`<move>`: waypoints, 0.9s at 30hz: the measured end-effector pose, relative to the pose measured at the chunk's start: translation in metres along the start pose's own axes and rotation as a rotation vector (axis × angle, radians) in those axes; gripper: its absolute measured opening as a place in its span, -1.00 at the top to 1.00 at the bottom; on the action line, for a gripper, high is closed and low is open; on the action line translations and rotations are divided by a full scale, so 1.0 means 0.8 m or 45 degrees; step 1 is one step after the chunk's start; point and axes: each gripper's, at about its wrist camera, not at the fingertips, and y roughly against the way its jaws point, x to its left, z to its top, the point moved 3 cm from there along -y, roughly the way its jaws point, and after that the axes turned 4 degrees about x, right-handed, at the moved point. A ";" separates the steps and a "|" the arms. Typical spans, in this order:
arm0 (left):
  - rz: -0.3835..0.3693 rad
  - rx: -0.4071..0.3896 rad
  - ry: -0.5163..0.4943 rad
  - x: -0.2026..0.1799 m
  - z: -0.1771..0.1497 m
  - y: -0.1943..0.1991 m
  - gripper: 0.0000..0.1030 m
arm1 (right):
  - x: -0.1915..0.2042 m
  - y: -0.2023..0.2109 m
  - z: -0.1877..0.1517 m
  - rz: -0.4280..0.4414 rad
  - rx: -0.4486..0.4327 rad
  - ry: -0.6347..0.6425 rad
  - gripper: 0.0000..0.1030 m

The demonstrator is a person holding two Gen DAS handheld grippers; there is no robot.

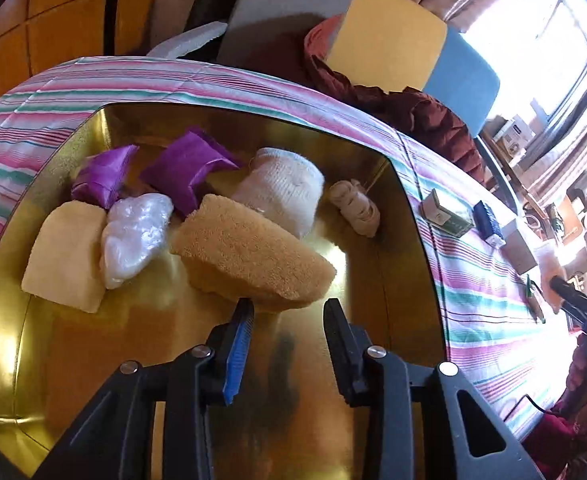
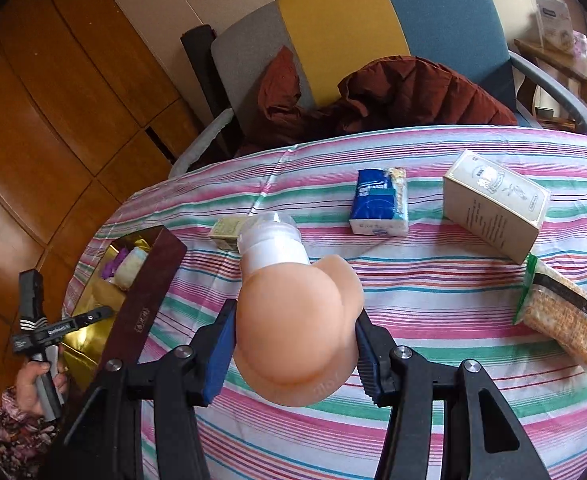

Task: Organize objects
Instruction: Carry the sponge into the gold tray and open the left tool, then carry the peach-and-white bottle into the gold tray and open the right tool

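Peach-coloured and smooth, the bottle (image 2: 299, 328) sits low in the middle of the right wrist view, pinched between the fingers of the right gripper (image 2: 295, 344), its white cap (image 2: 271, 242) pointing away over the striped cloth (image 2: 433, 280). That rounded, glossy body is the likely trouble: the pads bear on curved sides, so a tilt or a quick swing could let it squirm out and drop onto the cloth.

At the left of that view lies the gold box (image 2: 93, 292), its dark lid (image 2: 145, 300) propped along the near side; a low carry could clip that lid. Upper right, the tissue pack (image 2: 379, 202), the carton (image 2: 495, 204) and the snack bag (image 2: 565, 320) stand well apart, leaving bare cloth between.

In the left wrist view the left gripper (image 1: 287, 306) hangs empty, jaws parted moderately, just over the sponge (image 1: 253, 248). The box's upper half is crowded with the roll (image 1: 281, 190), purple pouches (image 1: 185, 168) and towel (image 1: 65, 256); its lower floor (image 1: 105, 352) is open, and the left gripper may block the way in.
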 end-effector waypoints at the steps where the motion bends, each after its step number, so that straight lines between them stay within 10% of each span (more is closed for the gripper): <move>1: -0.001 -0.030 0.024 0.003 -0.001 0.006 0.30 | 0.011 0.000 0.000 0.020 0.000 0.006 -0.05; 15: 0.054 -0.304 0.241 0.048 -0.025 0.083 0.25 | 0.215 -0.084 -0.013 0.240 0.171 0.242 -0.06; 27: 0.000 -0.326 0.382 0.063 -0.033 0.096 0.19 | 0.315 -0.209 -0.012 -0.019 0.341 0.379 -0.07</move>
